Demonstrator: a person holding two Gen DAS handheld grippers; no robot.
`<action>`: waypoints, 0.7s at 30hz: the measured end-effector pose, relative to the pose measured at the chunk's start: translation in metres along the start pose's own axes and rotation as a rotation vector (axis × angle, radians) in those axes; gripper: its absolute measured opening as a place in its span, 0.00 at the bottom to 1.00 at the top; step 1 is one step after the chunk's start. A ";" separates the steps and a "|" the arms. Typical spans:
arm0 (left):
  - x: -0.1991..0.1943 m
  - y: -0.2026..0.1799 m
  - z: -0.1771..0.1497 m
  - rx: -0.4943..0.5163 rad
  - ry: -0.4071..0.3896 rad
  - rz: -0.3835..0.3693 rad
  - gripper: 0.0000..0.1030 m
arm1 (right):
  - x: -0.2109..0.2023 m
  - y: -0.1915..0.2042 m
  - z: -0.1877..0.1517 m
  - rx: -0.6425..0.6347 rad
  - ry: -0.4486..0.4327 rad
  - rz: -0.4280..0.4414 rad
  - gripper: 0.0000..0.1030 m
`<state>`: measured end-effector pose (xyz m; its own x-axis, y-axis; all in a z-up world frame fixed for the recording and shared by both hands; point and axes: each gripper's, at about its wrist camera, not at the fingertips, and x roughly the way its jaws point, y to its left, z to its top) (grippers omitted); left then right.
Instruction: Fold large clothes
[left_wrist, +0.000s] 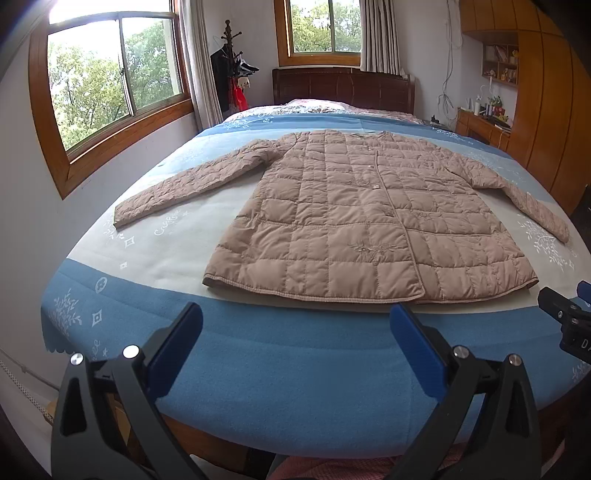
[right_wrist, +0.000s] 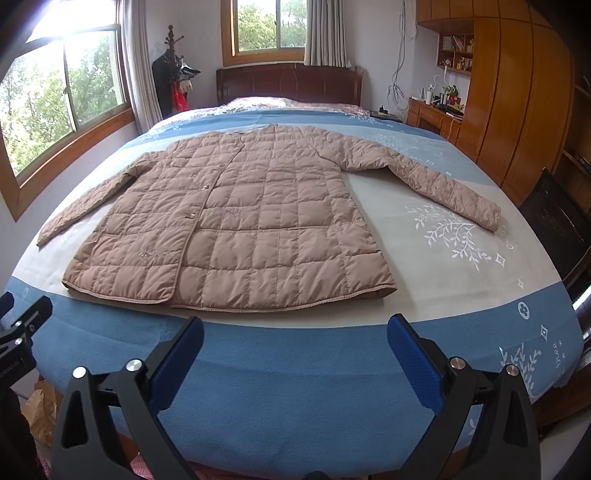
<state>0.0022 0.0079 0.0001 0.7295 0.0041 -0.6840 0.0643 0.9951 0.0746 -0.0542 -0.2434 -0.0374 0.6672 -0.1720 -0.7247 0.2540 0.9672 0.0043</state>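
Both hand-held grippers hover over the near edge of the bed (left_wrist: 295, 387), released and holding nothing. On the left gripper (left_wrist: 295, 325) the blue pads (left_wrist: 177, 339) stand wide apart, pointing forward along the bedspread toward the hem of the coat; the right gripper (right_wrist: 295, 334) is posed the same way, its pads (right_wrist: 413, 362) spread just as wide. They sit side by side, each one's black body showing at the edge of the other's view.

A tan quilted coat (left_wrist: 362, 221) lies flat and face up in the middle of the bed, on the pale band of the blue bedspread, front closed, hem toward the near edge and collar toward the headboard (left_wrist: 341, 86). One sleeve (left_wrist: 184, 184) slants out toward the window-side edge of the bed, the other (right_wrist: 439, 184) toward the edge beside the wooden wardrobe (right_wrist: 517, 92). Neither gripper touches the coat.
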 end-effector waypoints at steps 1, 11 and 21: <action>0.000 0.000 0.000 0.000 0.000 0.000 0.97 | 0.000 0.000 0.000 0.000 0.000 -0.001 0.96; 0.001 0.001 -0.001 -0.001 0.001 0.002 0.97 | 0.000 0.000 0.000 0.000 0.000 0.000 0.96; 0.002 0.001 -0.001 -0.005 0.003 0.003 0.97 | 0.000 0.000 0.000 0.000 0.003 0.002 0.96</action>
<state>0.0030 0.0094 -0.0021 0.7278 0.0075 -0.6858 0.0586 0.9956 0.0731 -0.0537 -0.2431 -0.0376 0.6656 -0.1699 -0.7267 0.2527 0.9675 0.0052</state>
